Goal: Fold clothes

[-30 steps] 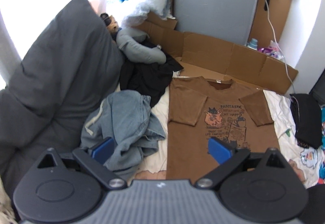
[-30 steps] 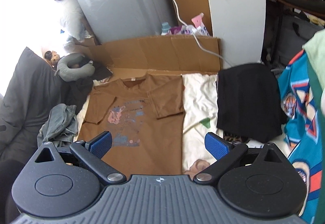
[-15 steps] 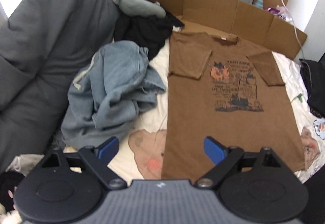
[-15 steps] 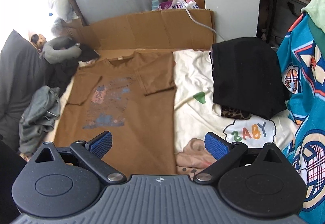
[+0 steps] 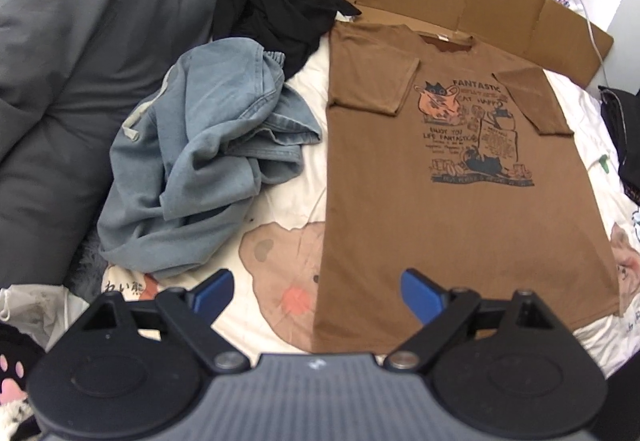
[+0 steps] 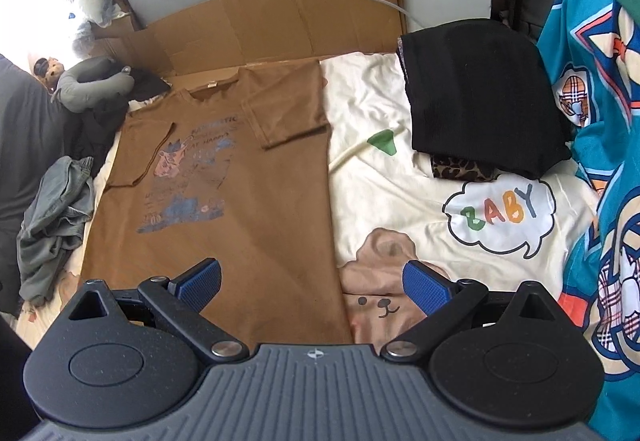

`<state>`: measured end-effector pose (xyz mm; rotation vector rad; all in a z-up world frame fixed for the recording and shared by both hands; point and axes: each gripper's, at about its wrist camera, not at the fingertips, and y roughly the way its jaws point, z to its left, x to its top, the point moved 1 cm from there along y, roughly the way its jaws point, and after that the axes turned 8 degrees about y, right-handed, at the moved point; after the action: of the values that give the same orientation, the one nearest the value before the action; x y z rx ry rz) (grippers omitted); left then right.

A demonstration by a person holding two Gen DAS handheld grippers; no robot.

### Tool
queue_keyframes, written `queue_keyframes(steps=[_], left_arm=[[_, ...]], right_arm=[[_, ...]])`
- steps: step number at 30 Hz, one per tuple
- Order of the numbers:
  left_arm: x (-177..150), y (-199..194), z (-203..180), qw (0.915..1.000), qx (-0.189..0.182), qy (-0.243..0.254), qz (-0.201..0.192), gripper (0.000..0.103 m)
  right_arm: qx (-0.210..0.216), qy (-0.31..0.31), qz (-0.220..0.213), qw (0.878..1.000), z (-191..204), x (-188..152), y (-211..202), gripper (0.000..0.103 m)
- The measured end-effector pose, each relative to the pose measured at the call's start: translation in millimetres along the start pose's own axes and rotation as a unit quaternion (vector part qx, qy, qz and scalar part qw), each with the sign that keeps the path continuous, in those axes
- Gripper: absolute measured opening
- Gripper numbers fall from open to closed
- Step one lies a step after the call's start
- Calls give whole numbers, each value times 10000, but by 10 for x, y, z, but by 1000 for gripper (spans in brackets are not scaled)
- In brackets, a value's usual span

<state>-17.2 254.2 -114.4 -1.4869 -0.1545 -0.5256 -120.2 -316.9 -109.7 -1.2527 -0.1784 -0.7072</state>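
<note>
The brown T-shirt (image 5: 440, 209) is lying flat, print side up, on the cream cartoon bedsheet (image 6: 400, 177), with both short sleeves already folded in over its chest and its collar pointing at the cardboard panels (image 6: 272, 21) behind it. I am holding my left gripper (image 5: 316, 291) over the T-shirt's lower left corner, fingers spread wide and grasping nothing, one blue pad (image 5: 212, 289) hanging over the sheet's bear drawing and the other over the brown cloth. I am holding my right gripper (image 6: 316, 283) over the T-shirt's lower right edge, likewise released and empty, its left pad (image 6: 198, 281) over the shirt and its right pad over the bear printed beside the hem. Left of the T-shirt, a crumpled blue denim garment (image 5: 200, 161) is sitting just beside it, with a black garment (image 5: 280, 21) heaped beyond that. Right of the T-shirt, well apart from it, a folded black garment (image 6: 480, 97) is resting on something leopard-patterned (image 6: 460, 171).
</note>
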Motion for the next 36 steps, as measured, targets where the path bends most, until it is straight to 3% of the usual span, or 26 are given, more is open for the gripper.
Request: queue_keyframes(steps=[2,6,8,22,27,36], left_arm=[[-19,77,44,9999,-16,-151,10,90],[-81,224,144,9987,-168,-480,-36,81],[-121,323,166,9985,-194,-518,-13,79],[-508,1200,291,9947,-380,-776,559,50],[-660,1460,221,9928,-442,-731,835,40],[-858,1765,143,9885,-413,-834,1195,40]], right_arm=[[25,98,9,9999,-52,-18,56,98],[71,134,87,9998,-105,-86,201,85],[53,18,138,9999,-98,-138,303,85],[-17,39,774,9970,-191,-445,1150,55],[-237,41,909,9956,-291,-488,1344,55],[-602,-27,1083,9923,-431,-601,1474,54]])
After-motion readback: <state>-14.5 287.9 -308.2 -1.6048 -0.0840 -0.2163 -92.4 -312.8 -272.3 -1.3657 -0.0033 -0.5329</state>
